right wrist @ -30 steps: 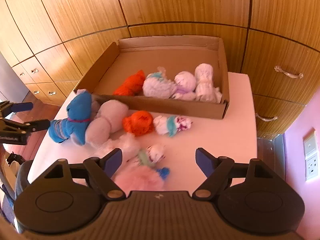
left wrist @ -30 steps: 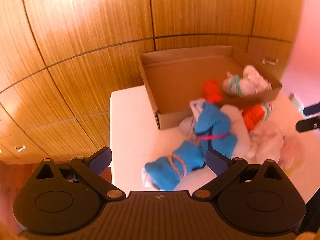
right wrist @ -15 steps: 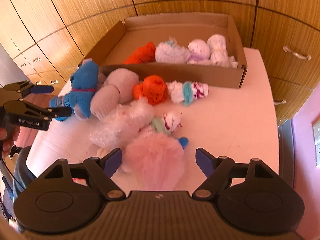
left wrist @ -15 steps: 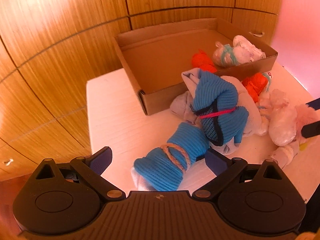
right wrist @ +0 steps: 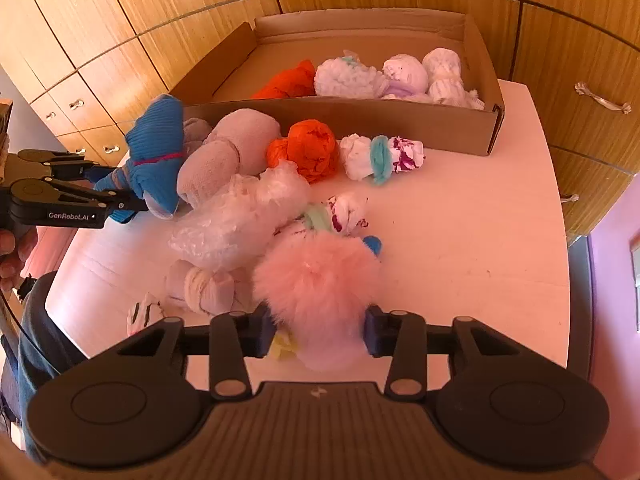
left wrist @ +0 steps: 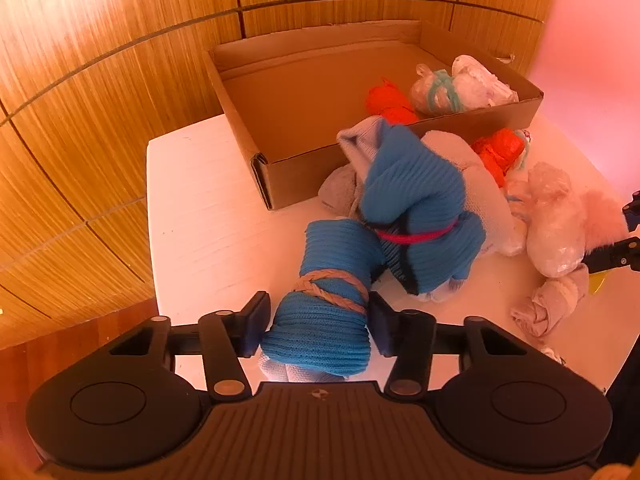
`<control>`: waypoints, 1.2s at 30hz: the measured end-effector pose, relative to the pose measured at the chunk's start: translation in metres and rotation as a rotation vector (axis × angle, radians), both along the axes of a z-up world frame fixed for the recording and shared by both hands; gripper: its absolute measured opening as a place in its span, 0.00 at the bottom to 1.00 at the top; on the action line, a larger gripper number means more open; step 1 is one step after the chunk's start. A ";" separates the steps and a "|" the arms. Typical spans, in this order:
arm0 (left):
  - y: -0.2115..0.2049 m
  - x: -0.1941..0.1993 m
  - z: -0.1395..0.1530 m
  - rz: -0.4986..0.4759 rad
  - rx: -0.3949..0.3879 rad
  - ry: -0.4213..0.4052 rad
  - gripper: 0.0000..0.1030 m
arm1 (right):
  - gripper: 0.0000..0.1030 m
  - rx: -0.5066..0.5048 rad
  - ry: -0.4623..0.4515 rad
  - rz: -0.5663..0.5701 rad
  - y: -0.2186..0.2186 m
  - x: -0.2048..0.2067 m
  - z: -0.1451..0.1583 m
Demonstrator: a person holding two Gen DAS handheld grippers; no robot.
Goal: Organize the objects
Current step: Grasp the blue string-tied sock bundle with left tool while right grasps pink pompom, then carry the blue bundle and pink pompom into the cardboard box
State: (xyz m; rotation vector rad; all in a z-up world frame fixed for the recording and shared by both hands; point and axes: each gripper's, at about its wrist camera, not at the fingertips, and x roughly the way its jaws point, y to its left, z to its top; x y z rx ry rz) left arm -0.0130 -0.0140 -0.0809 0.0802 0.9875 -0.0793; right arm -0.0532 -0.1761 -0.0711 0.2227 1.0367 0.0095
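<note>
Half a second ago both grippers stood wide; now the left gripper is closing on the blue sock roll and the right gripper on the pink fluffy bundle, pads touching. Both lie on the white worktop, ready for the cardboard box. Wooden cabinets stand behind

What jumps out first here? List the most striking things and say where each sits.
The fluffy pink bundle sits at the near edge of the white table, with the right gripper closing on it. The blue sock roll tied with a tan band lies at the table's other end, the left gripper closing around it. Behind both, the cardboard box holds an orange bundle and white ones.
</note>
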 end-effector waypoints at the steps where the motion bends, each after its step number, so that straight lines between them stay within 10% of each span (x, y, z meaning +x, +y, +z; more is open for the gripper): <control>1: 0.000 -0.001 0.000 0.004 -0.002 0.001 0.54 | 0.33 0.001 -0.005 0.003 0.000 -0.001 0.000; 17: 0.012 -0.010 0.039 0.078 0.051 -0.045 0.53 | 0.32 -0.031 -0.095 0.004 -0.020 -0.012 0.046; 36: -0.018 0.063 0.100 0.060 -0.091 -0.133 0.54 | 0.33 -0.099 -0.239 0.058 -0.072 0.059 0.114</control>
